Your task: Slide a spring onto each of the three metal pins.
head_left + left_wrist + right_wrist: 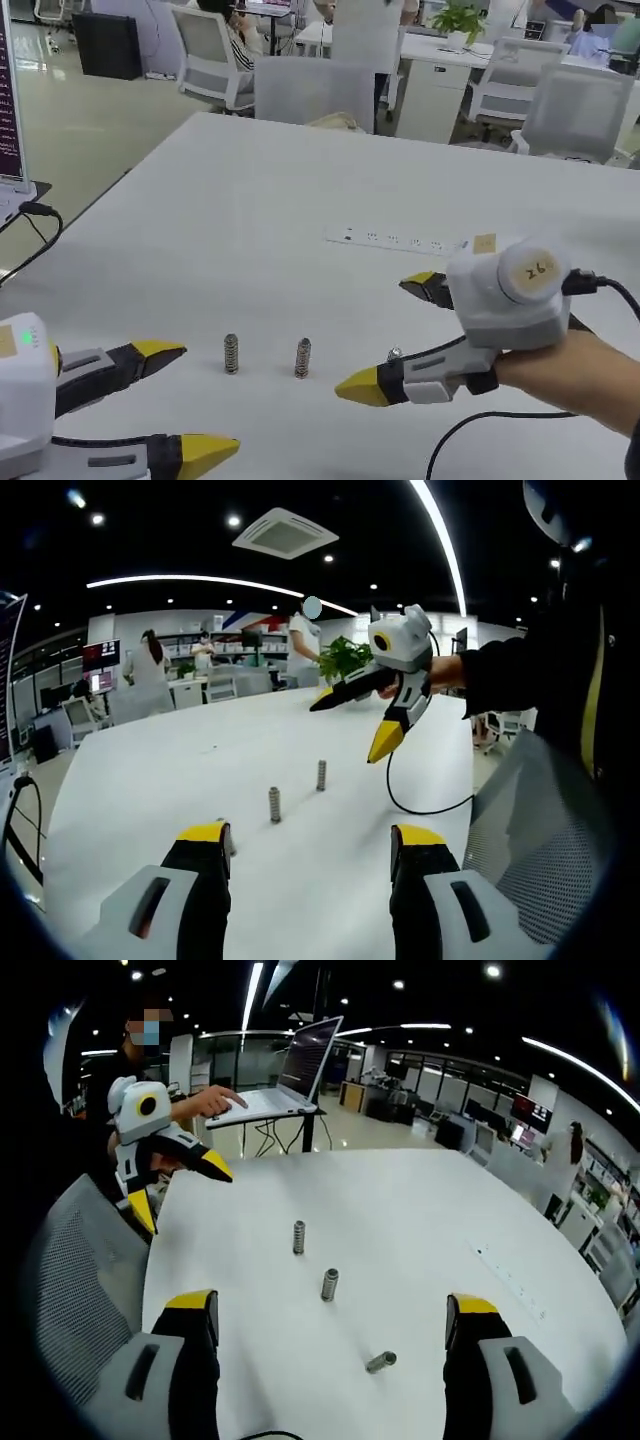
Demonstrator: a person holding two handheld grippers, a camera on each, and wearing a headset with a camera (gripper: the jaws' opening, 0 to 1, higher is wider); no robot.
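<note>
Jaws gape apart, empty, on left gripper (pixel 207 397) and right gripper (pixel 372 336). Left spring (pixel 231 353) and middle spring (pixel 303 357) stand upright; the loose piece (pixel 394 353) lying to their right probably needs grabbing next.

It was an open-plan office: pale swivel chairs (pixel 578 108) stood by white desks (pixel 440 70), one bearing a potted plant (pixel 460 18). A laptop (pixel 300 1060) stood open nearby, and long strip lights (pixel 440 540) and a ceiling air vent (pixel 283 532) ran overhead.
</note>
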